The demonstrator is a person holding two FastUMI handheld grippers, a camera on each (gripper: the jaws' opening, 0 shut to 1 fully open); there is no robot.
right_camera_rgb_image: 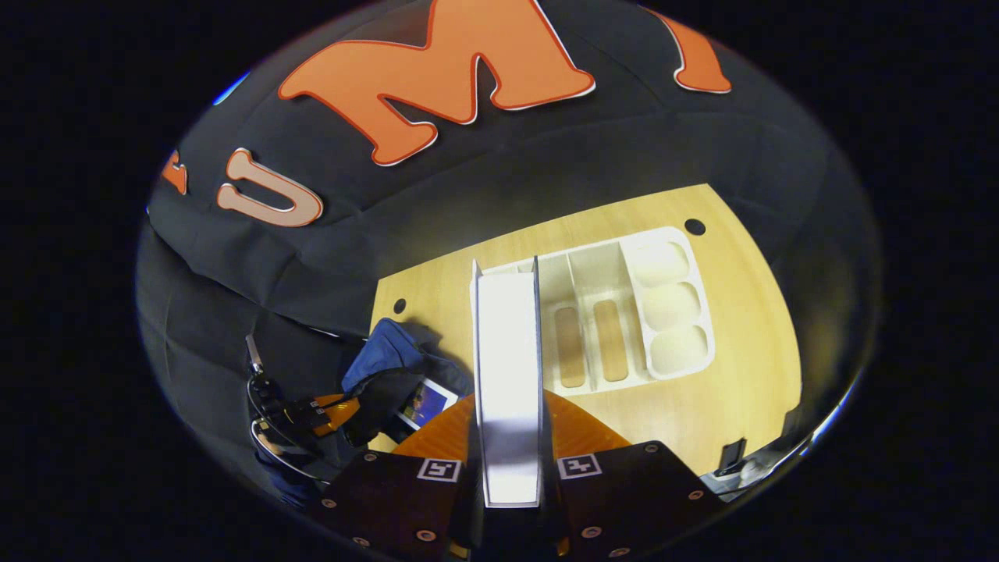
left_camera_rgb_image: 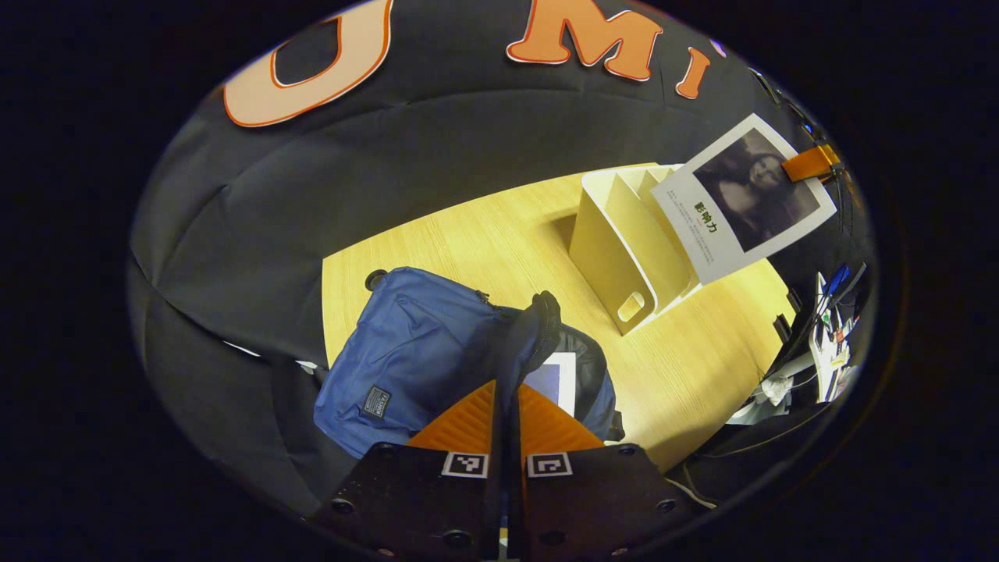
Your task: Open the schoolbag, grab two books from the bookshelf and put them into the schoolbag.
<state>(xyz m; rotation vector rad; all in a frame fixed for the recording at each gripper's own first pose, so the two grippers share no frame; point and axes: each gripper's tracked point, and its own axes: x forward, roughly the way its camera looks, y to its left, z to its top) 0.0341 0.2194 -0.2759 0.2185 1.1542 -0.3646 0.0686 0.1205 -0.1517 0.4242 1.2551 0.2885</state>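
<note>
Gripping the book (right_camera_rgb_image: 509,375) spine-up, my right gripper (right_camera_rgb_image: 509,437) holds it lengthwise above the bookshelf (right_camera_rgb_image: 671,312); my left gripper (left_camera_rgb_image: 507,414) pinches the schoolbag's (left_camera_rgb_image: 406,351) flap (another book (left_camera_rgb_image: 556,378) inside).

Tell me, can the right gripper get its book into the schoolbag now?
Probably yes: the left gripper holds the schoolbag open, and the right gripper has its book free above the table.
</note>
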